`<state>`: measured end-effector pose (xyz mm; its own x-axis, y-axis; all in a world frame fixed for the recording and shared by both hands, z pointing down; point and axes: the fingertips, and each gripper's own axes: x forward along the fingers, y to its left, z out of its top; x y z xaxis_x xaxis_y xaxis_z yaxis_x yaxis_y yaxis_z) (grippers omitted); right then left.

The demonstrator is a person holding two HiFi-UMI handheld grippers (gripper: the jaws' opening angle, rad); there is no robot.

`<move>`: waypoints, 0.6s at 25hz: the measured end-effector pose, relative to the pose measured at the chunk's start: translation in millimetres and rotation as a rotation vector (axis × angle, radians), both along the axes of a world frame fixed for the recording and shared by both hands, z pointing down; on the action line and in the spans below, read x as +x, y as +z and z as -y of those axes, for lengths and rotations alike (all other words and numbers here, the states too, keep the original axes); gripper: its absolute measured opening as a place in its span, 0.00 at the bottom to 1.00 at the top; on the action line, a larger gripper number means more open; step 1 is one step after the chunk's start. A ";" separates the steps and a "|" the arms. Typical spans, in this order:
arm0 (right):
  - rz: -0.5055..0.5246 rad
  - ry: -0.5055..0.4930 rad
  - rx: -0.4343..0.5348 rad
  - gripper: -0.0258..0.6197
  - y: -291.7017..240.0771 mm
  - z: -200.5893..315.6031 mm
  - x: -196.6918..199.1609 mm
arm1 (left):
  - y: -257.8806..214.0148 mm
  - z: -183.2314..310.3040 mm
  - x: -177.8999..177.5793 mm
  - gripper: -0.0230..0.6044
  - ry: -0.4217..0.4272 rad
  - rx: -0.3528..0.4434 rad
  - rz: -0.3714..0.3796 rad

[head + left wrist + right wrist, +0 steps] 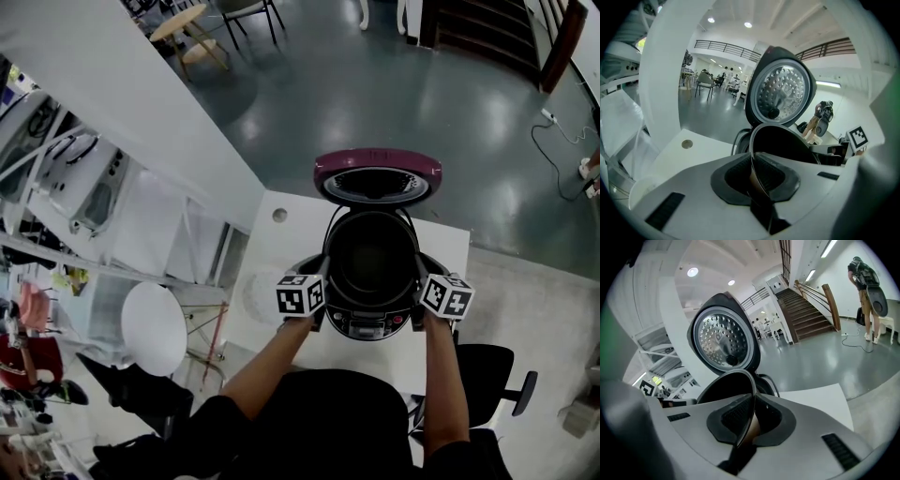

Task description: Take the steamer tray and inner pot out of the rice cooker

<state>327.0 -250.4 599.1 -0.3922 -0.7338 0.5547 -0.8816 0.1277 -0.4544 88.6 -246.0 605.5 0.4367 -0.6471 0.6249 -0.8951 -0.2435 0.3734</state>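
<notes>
The rice cooker (371, 324) stands on a white table (291, 246) with its maroon-rimmed lid (377, 176) tipped up and back. The dark inner pot (372, 258) sits in its mouth. My left gripper (322, 281) is shut on the pot's left rim, and my right gripper (420, 286) is shut on the right rim. In the left gripper view the thin rim (754, 171) runs between the pads, with the lid's perforated inner plate (780, 91) behind. The right gripper view shows the same grip on the rim (749, 418) under the lid (723, 339).
A faint pale round shape (258, 295) lies on the table left of the cooker; I cannot tell what it is. A cable hole (279, 215) marks the table's far left. An office chair (487, 370) stands at the right, shelving (84, 197) at the left. A person (865, 291) stands near the stairs.
</notes>
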 end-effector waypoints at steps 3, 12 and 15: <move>-0.029 -0.001 0.019 0.06 -9.9 -3.0 1.2 | -15.1 -2.3 1.2 0.08 -0.007 0.029 -0.028; -0.001 0.001 0.104 0.06 -49.6 -10.9 3.4 | -57.5 -12.4 1.5 0.07 -0.050 0.119 -0.105; 0.035 -0.007 0.135 0.06 -65.7 -13.3 -1.1 | -76.7 -15.9 -4.1 0.06 -0.077 0.149 -0.148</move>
<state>326.0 -237.1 533.4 -0.4148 -0.7980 0.4372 -0.8644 0.1956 -0.4633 84.4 -230.1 528.8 0.4620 -0.7627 0.4526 -0.8515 -0.2388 0.4668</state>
